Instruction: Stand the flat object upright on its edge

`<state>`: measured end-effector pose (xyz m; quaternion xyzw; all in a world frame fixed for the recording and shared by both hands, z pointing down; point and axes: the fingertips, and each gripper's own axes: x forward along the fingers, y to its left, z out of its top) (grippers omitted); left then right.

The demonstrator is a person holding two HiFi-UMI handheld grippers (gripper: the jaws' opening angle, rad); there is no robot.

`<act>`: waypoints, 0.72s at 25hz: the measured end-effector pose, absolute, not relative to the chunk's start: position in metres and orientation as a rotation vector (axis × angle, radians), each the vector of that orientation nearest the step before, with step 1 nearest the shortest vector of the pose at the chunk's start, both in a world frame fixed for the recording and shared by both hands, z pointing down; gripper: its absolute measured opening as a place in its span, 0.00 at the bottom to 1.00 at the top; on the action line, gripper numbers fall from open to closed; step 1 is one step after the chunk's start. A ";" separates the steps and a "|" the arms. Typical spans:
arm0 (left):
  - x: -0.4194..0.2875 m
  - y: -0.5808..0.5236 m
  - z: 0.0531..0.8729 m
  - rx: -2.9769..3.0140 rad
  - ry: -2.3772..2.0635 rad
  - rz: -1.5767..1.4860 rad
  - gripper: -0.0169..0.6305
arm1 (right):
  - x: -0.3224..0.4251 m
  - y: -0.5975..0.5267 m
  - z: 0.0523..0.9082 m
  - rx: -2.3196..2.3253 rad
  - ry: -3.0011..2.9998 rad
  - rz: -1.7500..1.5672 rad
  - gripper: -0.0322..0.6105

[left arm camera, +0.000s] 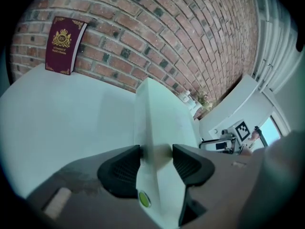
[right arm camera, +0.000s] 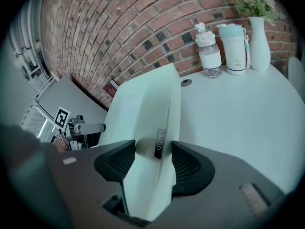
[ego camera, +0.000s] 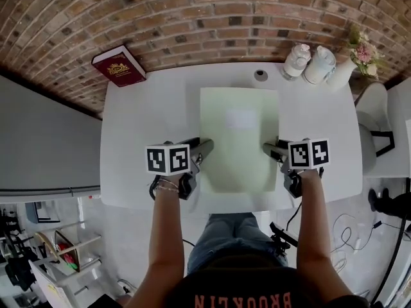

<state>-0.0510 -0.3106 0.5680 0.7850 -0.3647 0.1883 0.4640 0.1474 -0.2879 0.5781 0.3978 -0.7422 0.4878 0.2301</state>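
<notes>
- The flat case, pale green, lies lengthwise in the middle of the white table. Its far edge points toward the brick wall and its near edge is close to the tabletop's front edge.
- The left gripper grips the case by its left side edge, toward the near end. In the left gripper view the two dark pads sit one on each face of the case, pinching it.
- The right gripper grips the right side edge directly opposite. In the right gripper view its jaws are closed on the case, beside a small dark tag on the edge.
- Whether the case's far edge touches the tabletop I cannot tell.
- A dark red book leans on the wall at the far left corner.
- Two bottles and a vase of flowers stand at the far right corner, well apart from the case.
- A small round disc lies by the tabletop's far edge, just beyond the case.
</notes>
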 end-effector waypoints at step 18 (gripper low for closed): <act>-0.061 -0.329 0.468 2.136 -1.026 0.300 0.37 | 0.140 -0.311 0.479 1.221 -2.264 1.115 0.43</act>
